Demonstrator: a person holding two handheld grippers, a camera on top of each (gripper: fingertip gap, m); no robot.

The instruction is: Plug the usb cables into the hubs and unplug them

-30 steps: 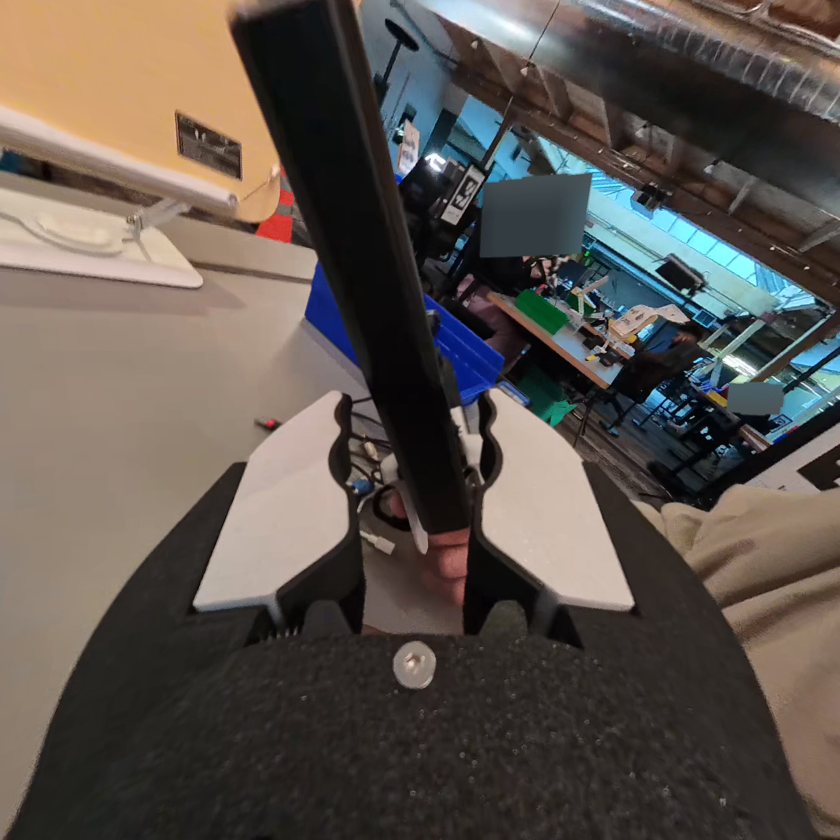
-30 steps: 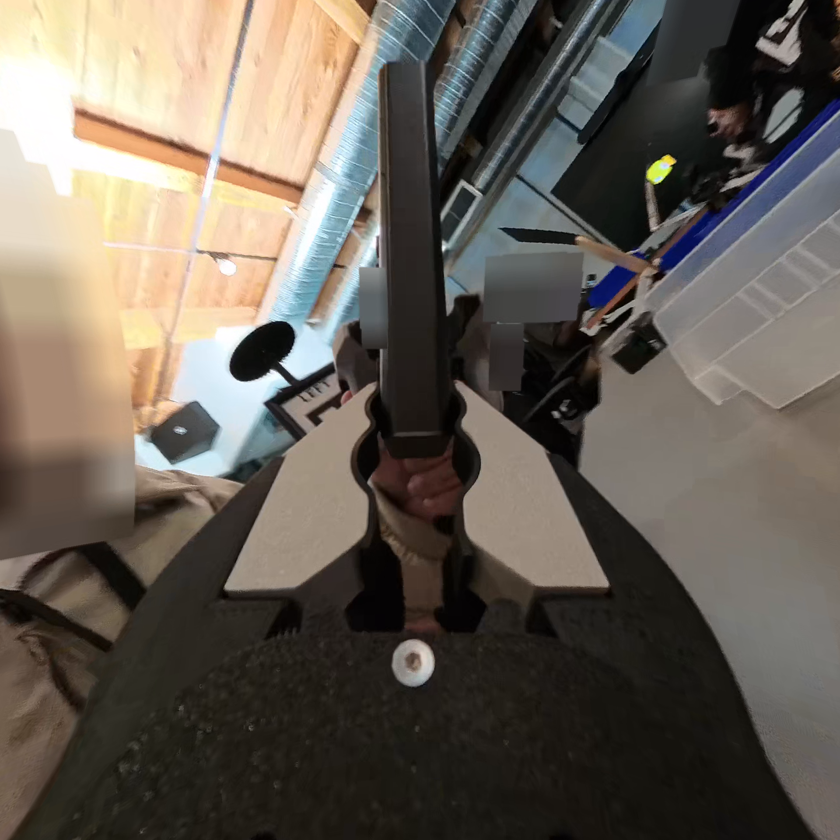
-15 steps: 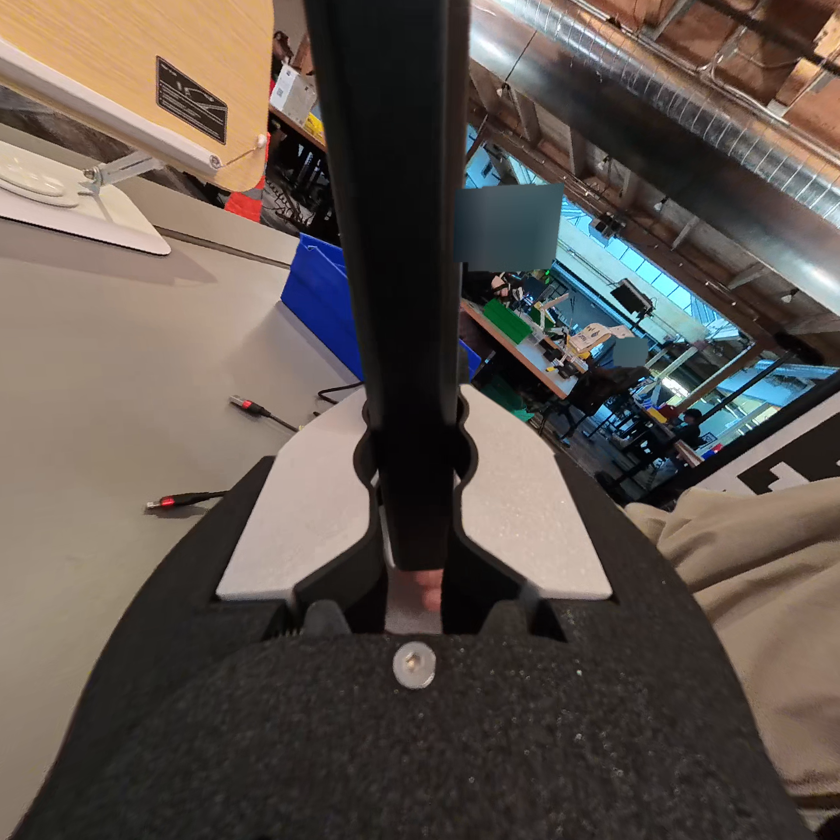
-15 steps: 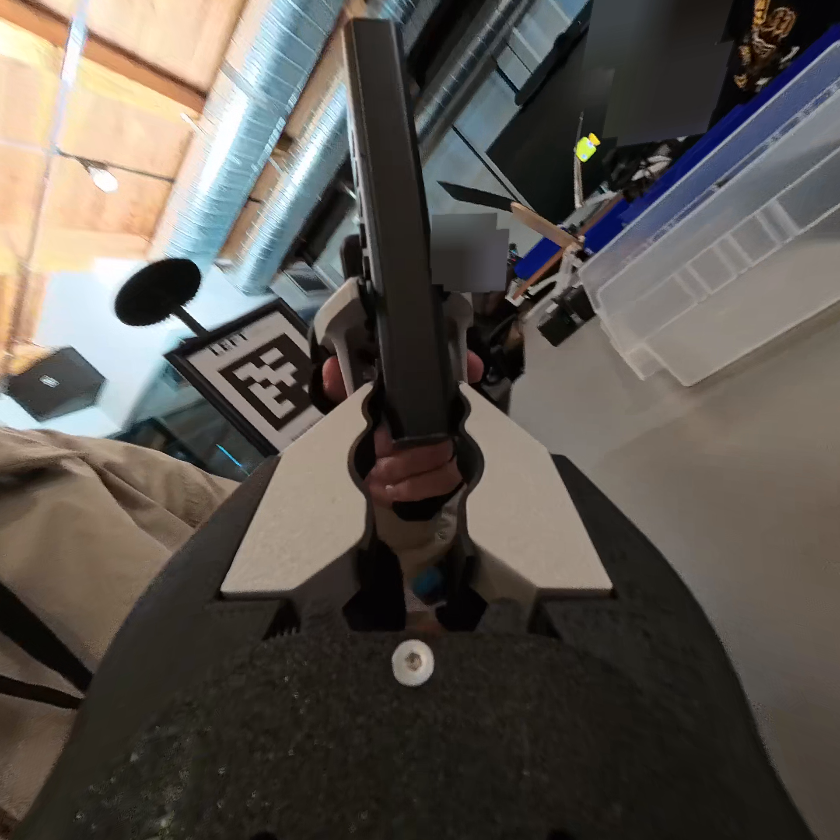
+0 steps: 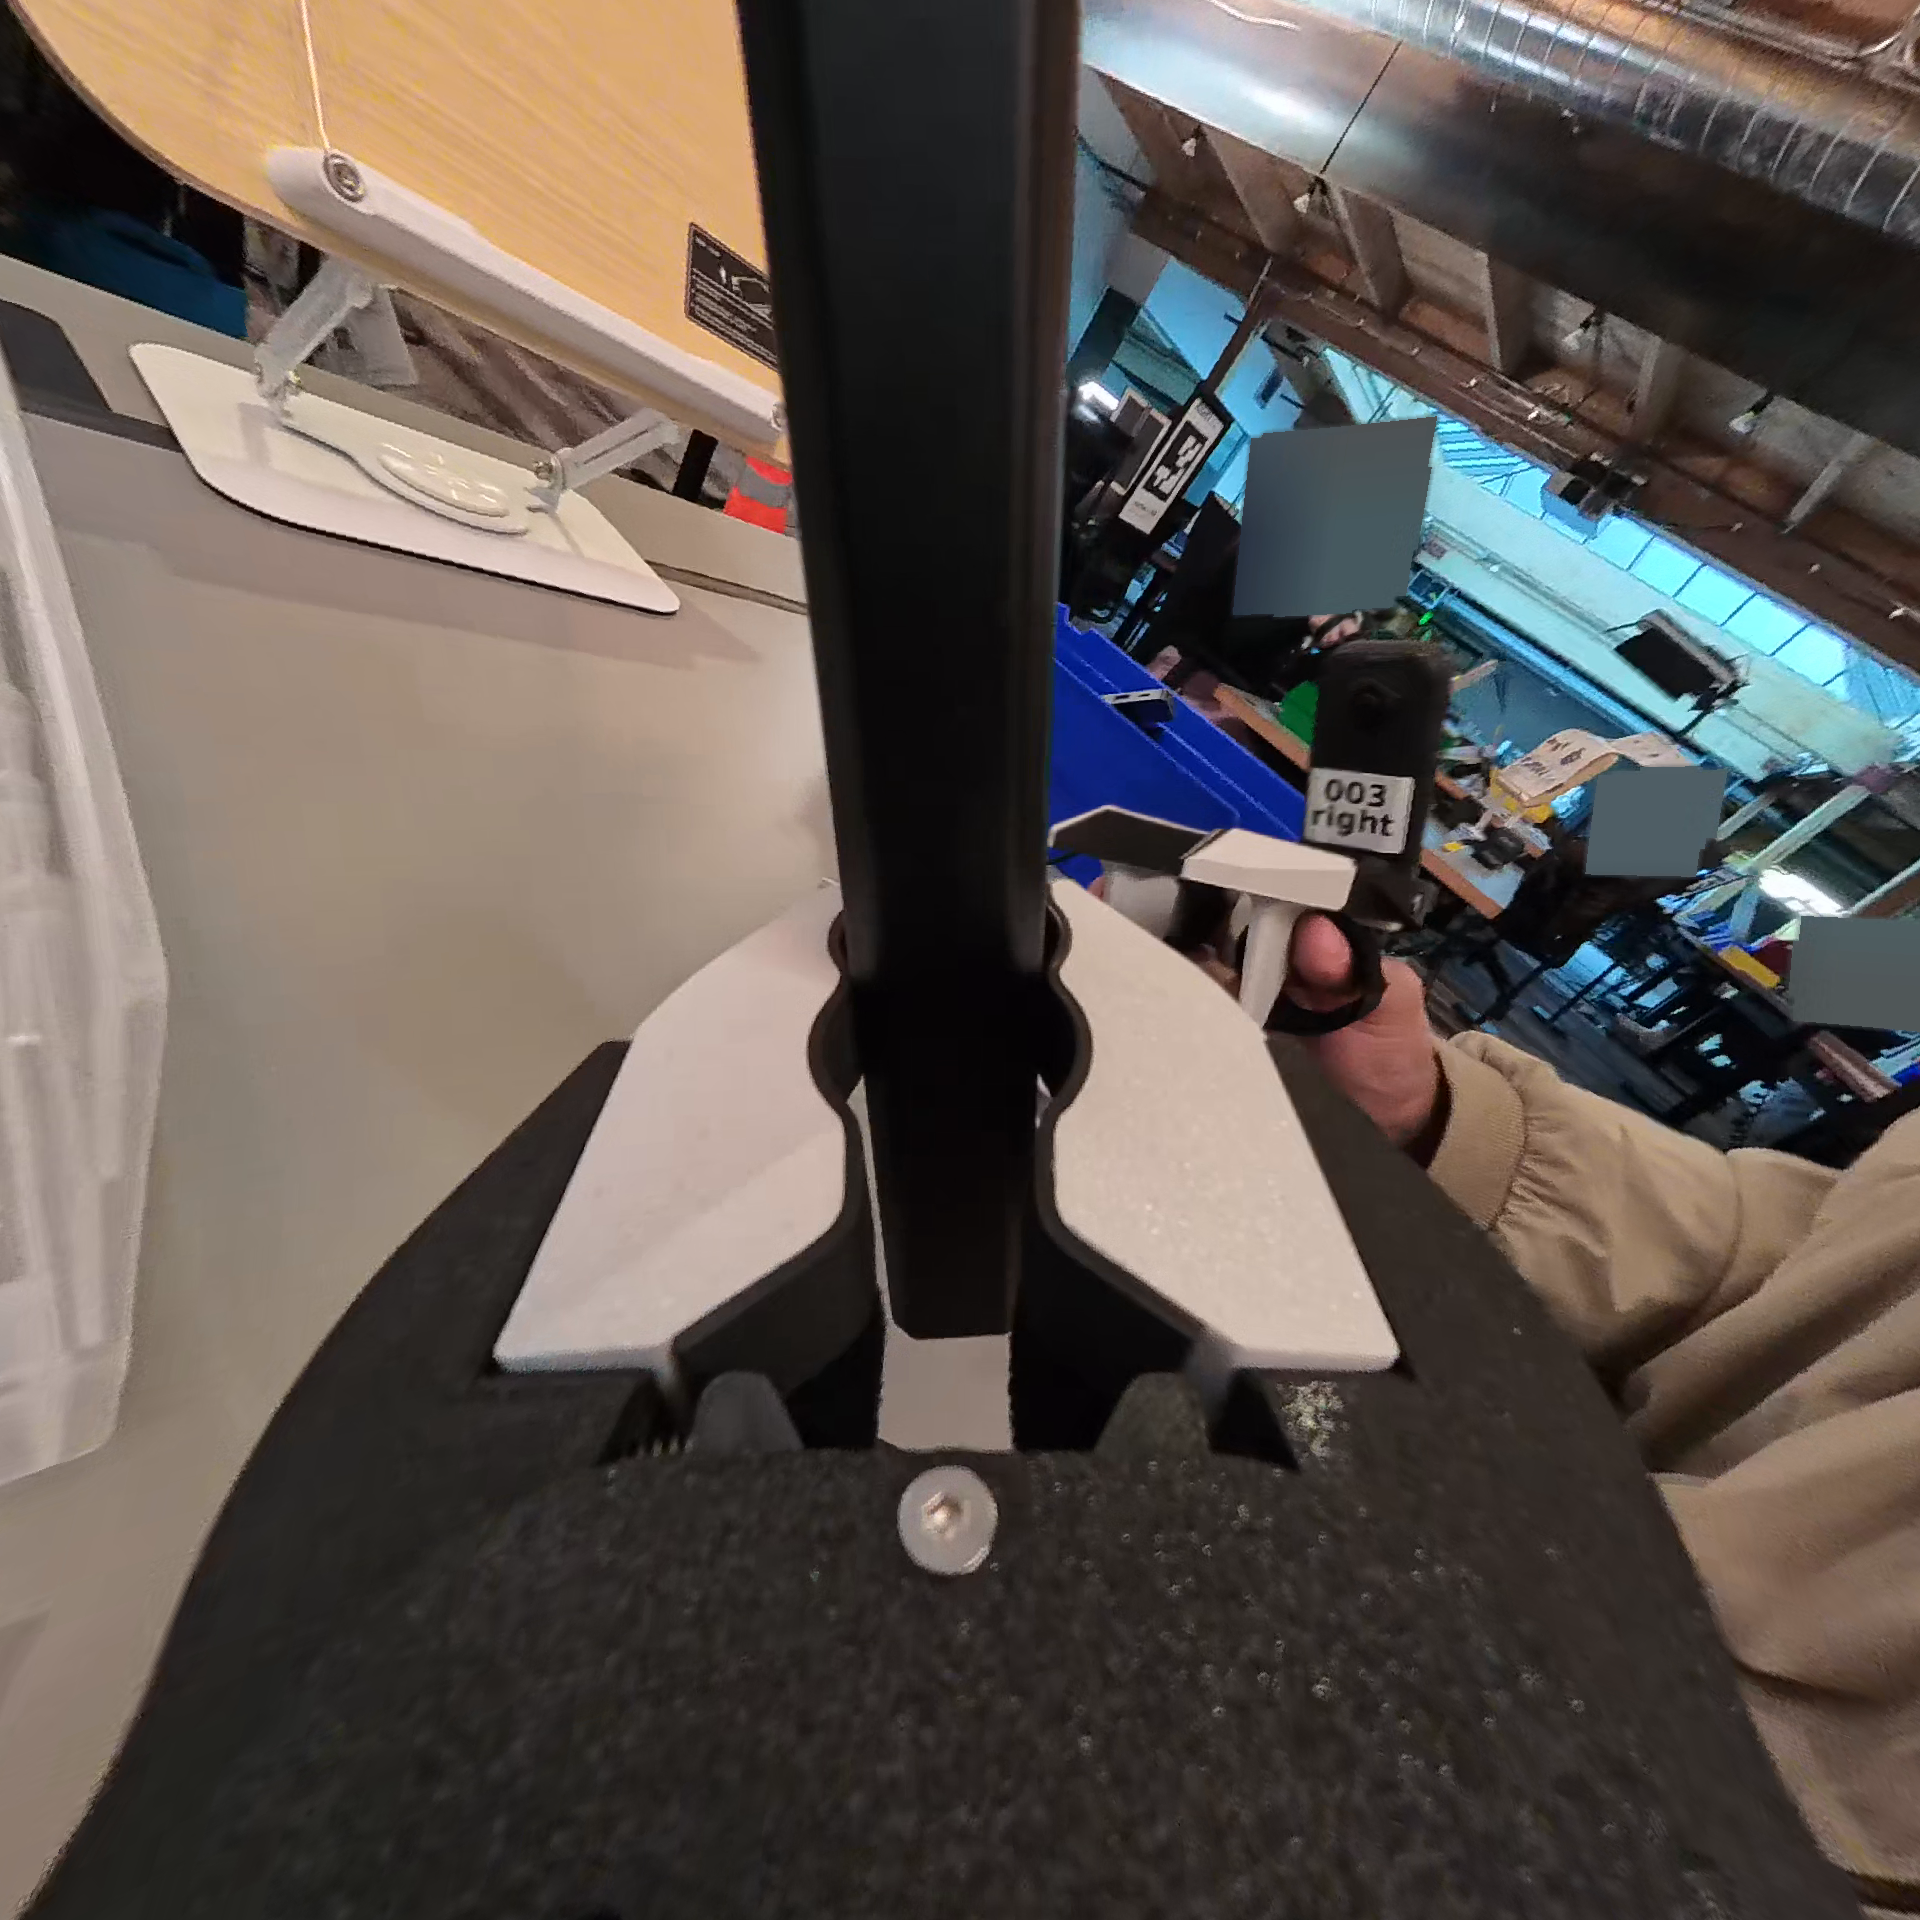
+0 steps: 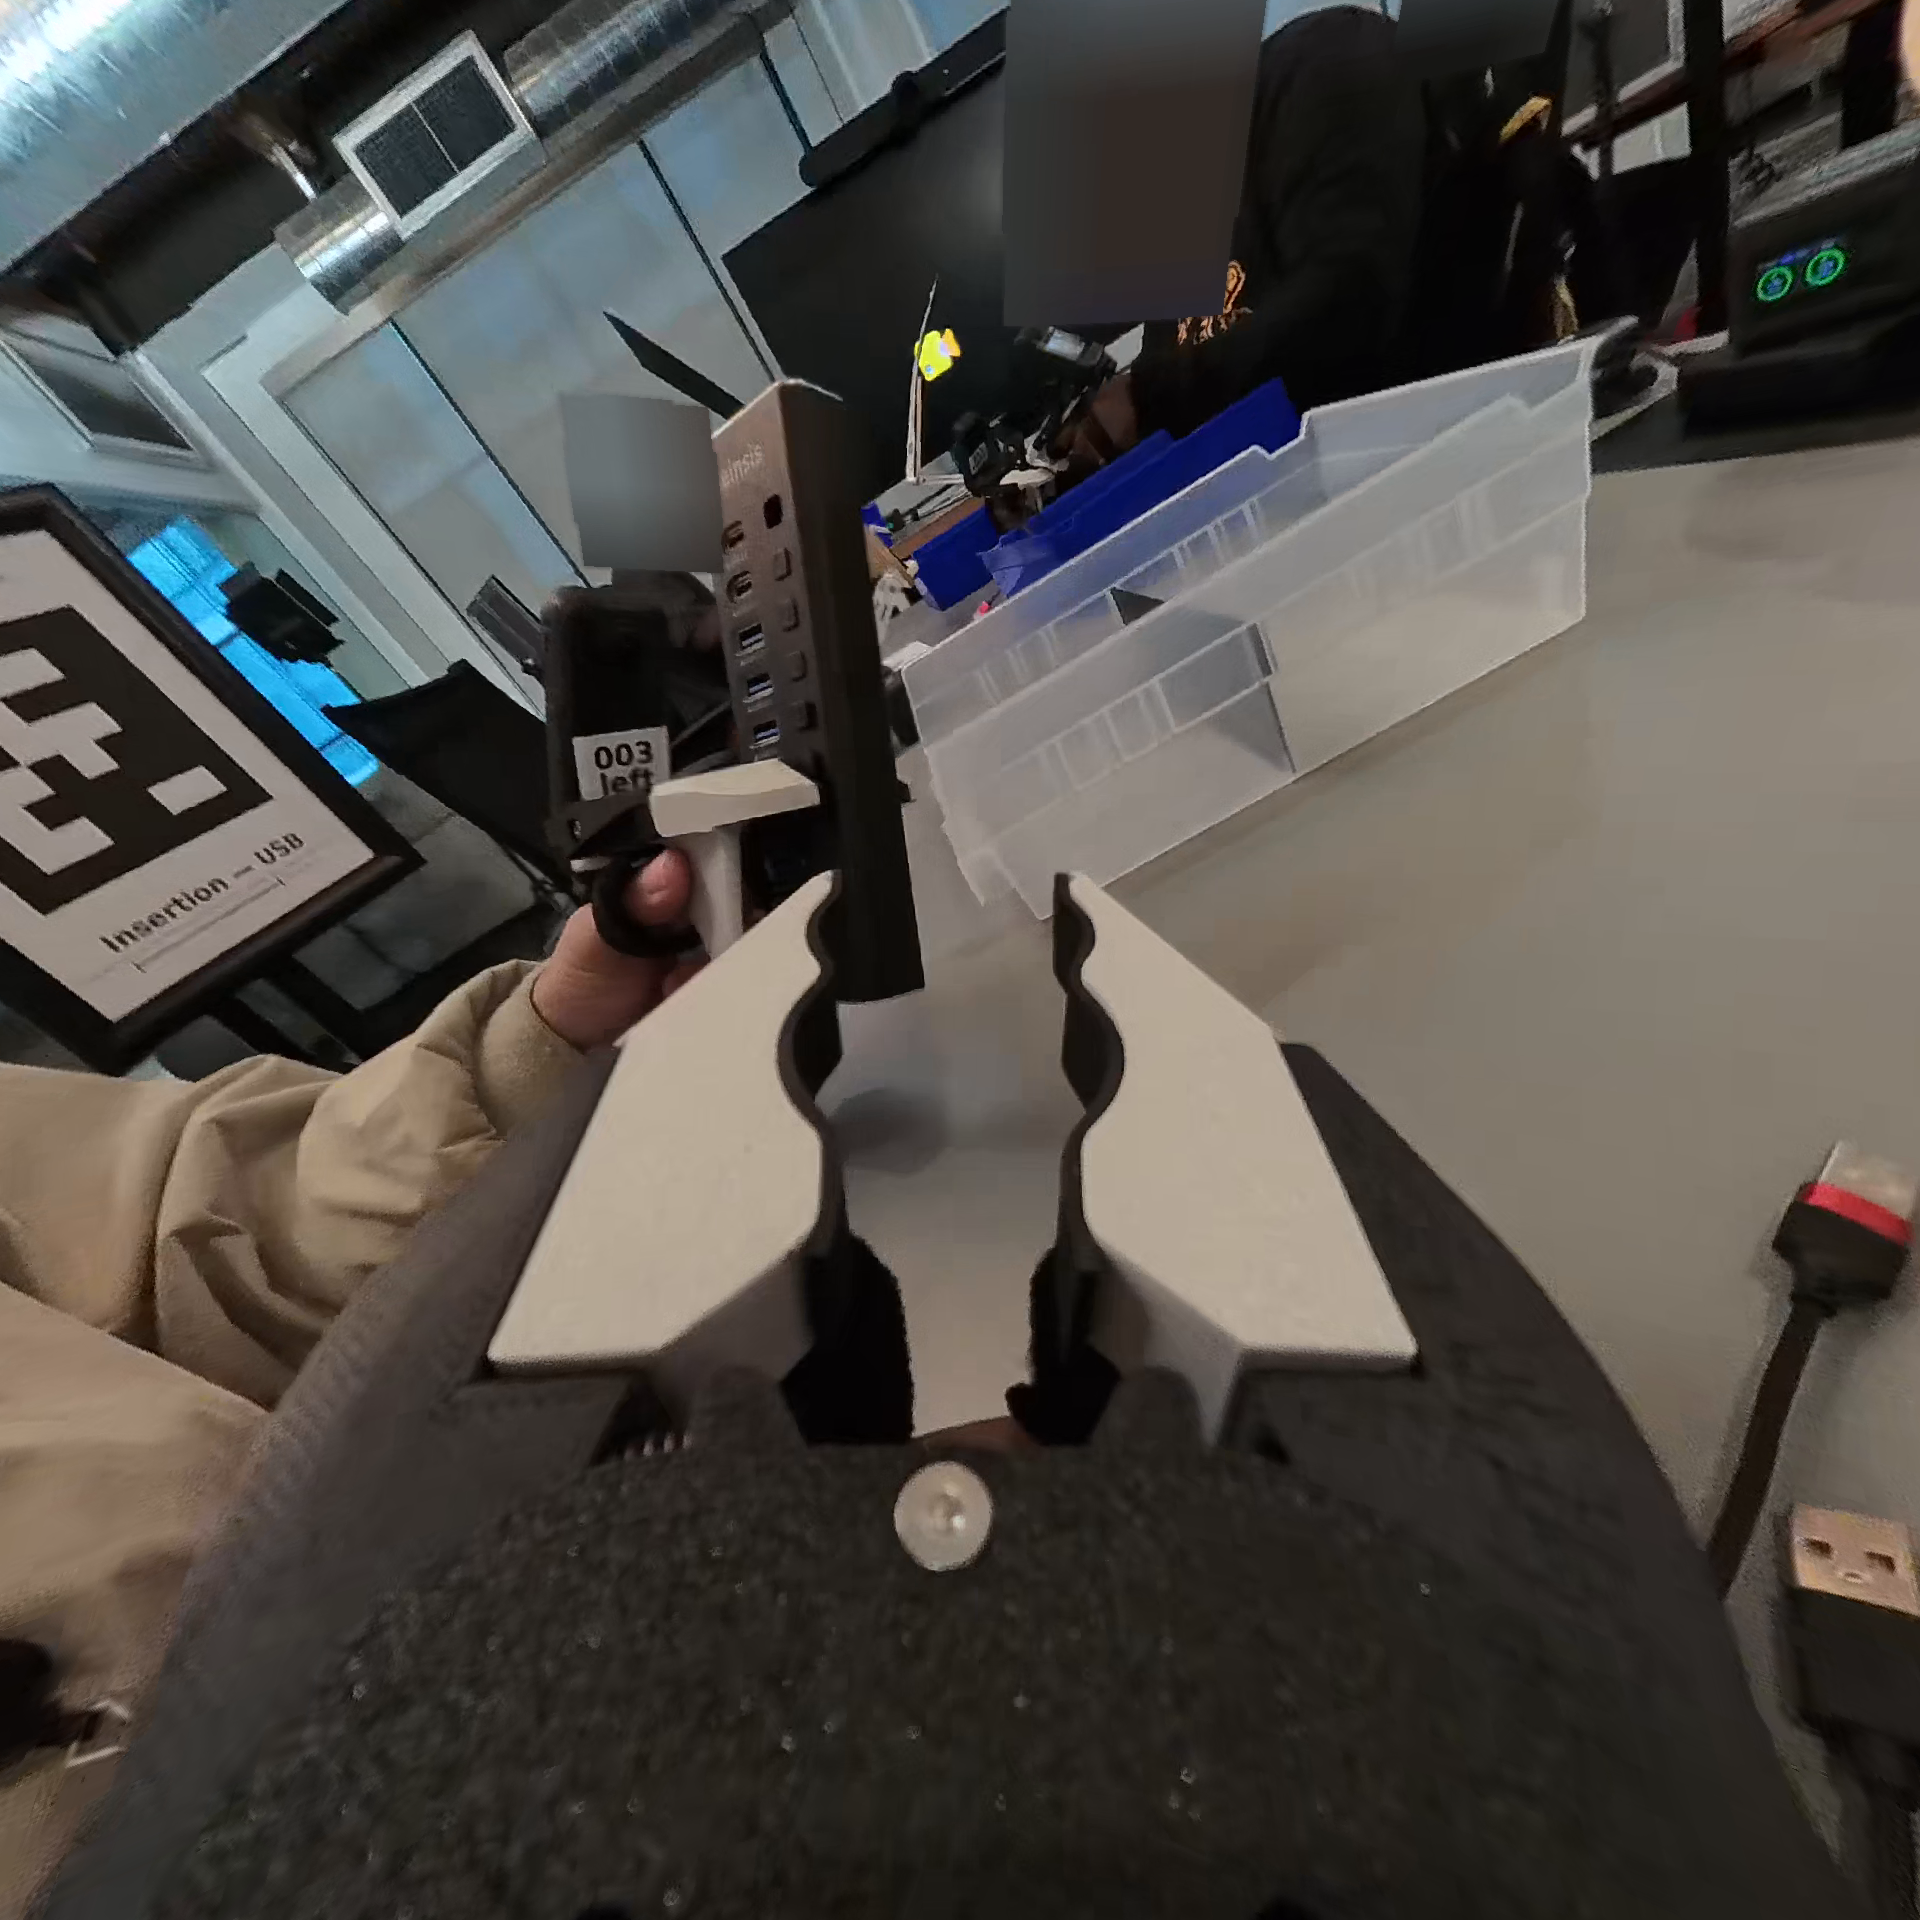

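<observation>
Left claw clamped on upright black USB hub; right claw spread apart, empty, red-collared USB plug on bench.

hub: matt dark casing
bin: clear, smooth plastic
sleeve: beige cloth
board: pale wood grain
table: smooth, matt grey

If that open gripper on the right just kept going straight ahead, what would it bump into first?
Most likely the bare table, since the right gripper tilts down toward it. The hub stands just left of that line and might graze its left finger; depth is unclear.
</observation>
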